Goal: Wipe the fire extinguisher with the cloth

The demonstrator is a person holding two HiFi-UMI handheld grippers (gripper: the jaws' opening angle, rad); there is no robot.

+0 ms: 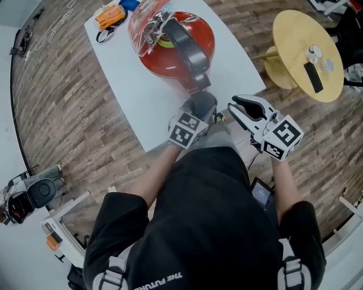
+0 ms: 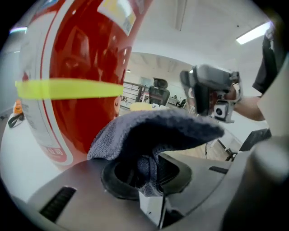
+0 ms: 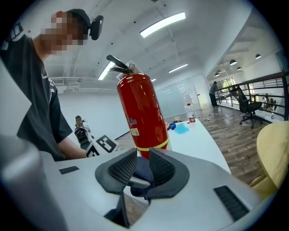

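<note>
A red fire extinguisher [image 1: 170, 51] with a black handle stands upright on the white table [image 1: 130, 85]. In the left gripper view its body [image 2: 76, 67] fills the left side, with a yellow band round it. My left gripper [image 1: 199, 113] is shut on a grey-blue cloth [image 1: 201, 102], just in front of the extinguisher's base. The cloth [image 2: 153, 131] bulges out over the left gripper [image 2: 144, 169], close to the red body. My right gripper [image 1: 241, 109] hovers to the right, apart from the cloth, jaws a little open and empty. Through the right gripper [image 3: 137, 166] I see the extinguisher [image 3: 142, 117].
At the table's far end lie an orange thing [image 1: 110, 16] and a blue thing [image 1: 129, 4]. A round yellow side table [image 1: 295, 39] with a black remote [image 1: 313, 76] stands at the right. Some equipment [image 1: 28, 195] sits on the wooden floor at the left.
</note>
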